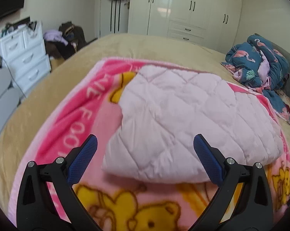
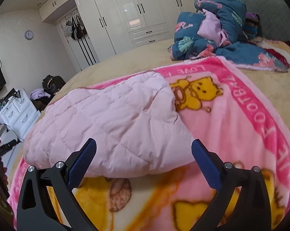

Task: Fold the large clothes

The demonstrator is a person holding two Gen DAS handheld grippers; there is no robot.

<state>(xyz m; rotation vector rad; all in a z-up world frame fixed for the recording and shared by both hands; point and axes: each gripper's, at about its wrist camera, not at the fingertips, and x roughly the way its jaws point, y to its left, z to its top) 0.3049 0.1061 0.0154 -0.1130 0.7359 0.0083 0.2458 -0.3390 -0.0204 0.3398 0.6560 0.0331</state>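
A pale pink quilted garment (image 1: pixel 185 119) lies folded into a thick pad on a pink bear-print blanket (image 1: pixel 71 119) spread over the bed. My left gripper (image 1: pixel 145 150) hovers just above the garment's near edge, its blue pads wide apart with nothing between them. In the right wrist view the same folded garment (image 2: pixel 110 123) lies across the blanket (image 2: pixel 241 130), and my right gripper (image 2: pixel 144 154) stands open over its near right corner, holding nothing.
The beige bed cover (image 1: pixel 48 84) reaches past the blanket. A crumpled blue flamingo-print quilt (image 2: pixel 212 28) lies at the headboard end. White wardrobes (image 2: pixel 125 13) line the far wall; a white drawer unit (image 1: pixel 25 53) and piled clothes (image 1: pixel 64 36) stand beside the bed.
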